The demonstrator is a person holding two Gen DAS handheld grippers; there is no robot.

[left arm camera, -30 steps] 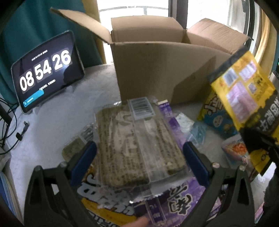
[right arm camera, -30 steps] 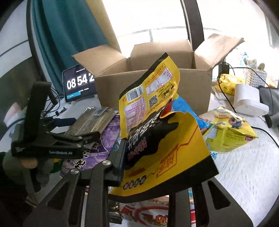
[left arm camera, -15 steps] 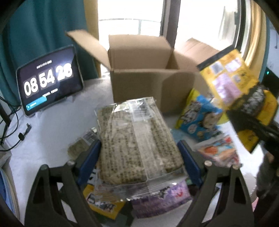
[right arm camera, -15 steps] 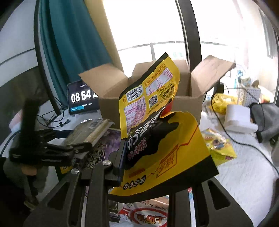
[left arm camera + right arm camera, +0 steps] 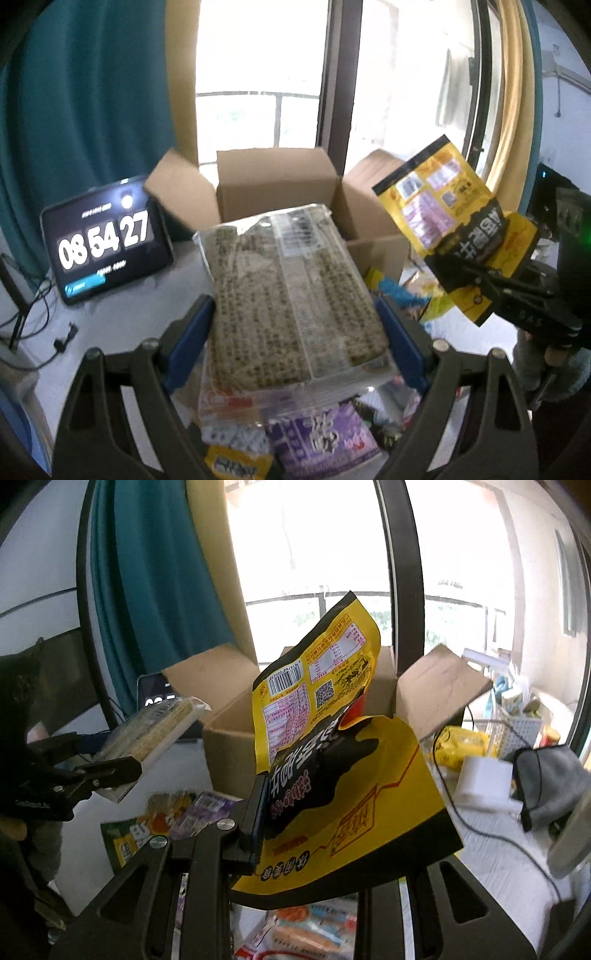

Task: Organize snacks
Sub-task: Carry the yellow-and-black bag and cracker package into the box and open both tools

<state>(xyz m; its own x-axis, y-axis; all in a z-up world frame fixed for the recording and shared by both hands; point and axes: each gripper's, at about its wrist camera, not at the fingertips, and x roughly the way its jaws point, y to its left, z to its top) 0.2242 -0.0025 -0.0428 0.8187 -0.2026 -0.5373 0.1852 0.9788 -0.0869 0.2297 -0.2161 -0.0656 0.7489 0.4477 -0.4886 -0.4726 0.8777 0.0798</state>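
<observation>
Snacks are in both my grippers and off the table, so this is mid-carry, short of the drop. My left gripper (image 5: 295, 332) has its blue pads clamped wide across a clear-wrapped block of seed bars (image 5: 291, 295), held flat and tilted up toward the cardboard box (image 5: 277, 181). The jaws had been closing a little onto that block within the last second. In the right wrist view the block (image 5: 162, 731) hangs in the air to the left of the box's near corner, not yet over the opening. My right gripper (image 5: 310, 805) is pinched narrow on a yellow and black snack bag (image 5: 332, 746), which stands up in front of the box.

The box sits with its flaps open; I cannot tell from here whether anything is already inside. Plenty is left on the table (image 5: 498, 856): a purple packet (image 5: 321, 439) under my left gripper, a yellow packet (image 5: 461, 744) by the white basket (image 5: 517, 723), and a red and white packet (image 5: 295, 934) near the bottom of the right view. I judge the job early to middling, with these two snacks next in.
</observation>
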